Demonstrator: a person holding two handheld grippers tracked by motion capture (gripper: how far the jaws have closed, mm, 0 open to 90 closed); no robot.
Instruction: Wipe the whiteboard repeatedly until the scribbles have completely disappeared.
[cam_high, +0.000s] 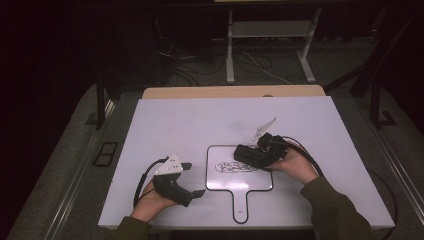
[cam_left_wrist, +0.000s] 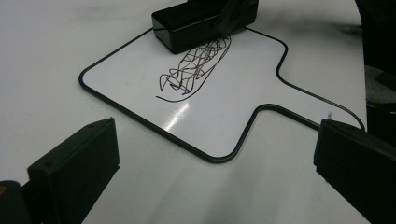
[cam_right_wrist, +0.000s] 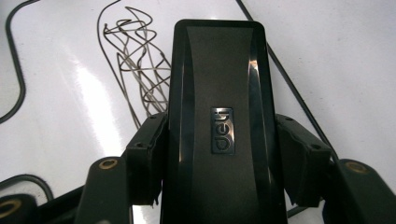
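Eraser (cam_right_wrist: 219, 121), a black block with a small logo plate on its back, sits clamped between the jaws of the right hand-held gripper (cam_high: 248, 155), pads pressing its two long sides. It rests on the far right part of the small whiteboard (cam_high: 220, 177), touching the right end of the black scribble (cam_high: 235, 166) drawn near the board's middle. The whiteboard lies flat on the white tabletop (cam_high: 175, 120), its handle pointing toward the near edge. The left hand-held gripper (cam_high: 192, 179) rests just left of the board with its jaws wide and nothing between them. The step in hand looks like wiping the scribble away. To do it well, the eraser's face should stay flat on the board, pressed evenly, and be drawn leftward across the whole tangle in overlapping passes instead of a single swipe. The board seems light and could slide under the push, so the idle left hand-held gripper might steady its left edge or handle. Keeping the grip square matters, since a tilted eraser would leave streaks.
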